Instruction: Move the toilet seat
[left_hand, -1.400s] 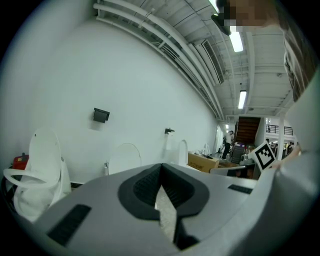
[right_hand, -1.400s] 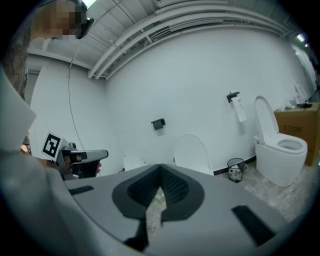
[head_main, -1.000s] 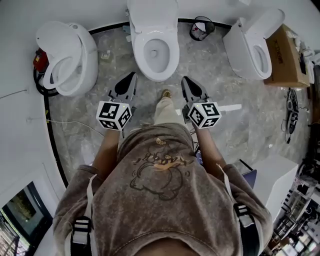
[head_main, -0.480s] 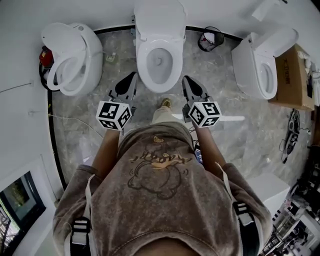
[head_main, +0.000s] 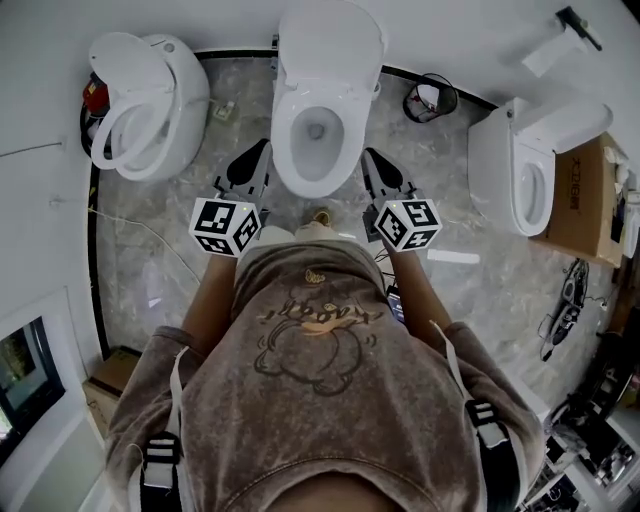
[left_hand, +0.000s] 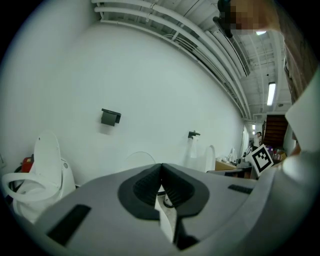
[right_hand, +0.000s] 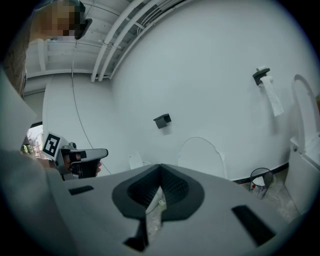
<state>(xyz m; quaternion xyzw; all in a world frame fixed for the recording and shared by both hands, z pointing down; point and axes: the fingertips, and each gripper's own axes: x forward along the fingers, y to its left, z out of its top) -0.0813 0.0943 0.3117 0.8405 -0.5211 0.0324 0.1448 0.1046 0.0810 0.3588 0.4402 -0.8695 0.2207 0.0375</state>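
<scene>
**Both grippers shut and empty, flanking the middle toilet**

The person's brown shirt (head_main: 320, 390) fills the lower head view, behind both sets of fingers. The middle toilet (head_main: 325, 60) stands directly ahead, and its bowl reaches back between the two grippers. Its toilet seat (head_main: 352, 140) lies flat around the bowl, just inside and ahead of the fingertips on either side, touching neither. The lid stands upright against the wall.

A second toilet (head_main: 150, 100) sits well off to the left of the left gripper's (head_main: 264, 146) tips. A third toilet (head_main: 515, 170) sits well off to the right of the right gripper's (head_main: 368, 152) tips, and a cardboard box (head_main: 585, 195) stands beyond it.

The left gripper's ribbed fingers (left_hand: 145, 185) meet at the tip with nothing between them. The right gripper's fingers (right_hand: 174, 187) are likewise pressed together and empty.

A wire waste bin (head_main: 430, 100) stands by the wall, ahead and right of the right fingertips.
</scene>
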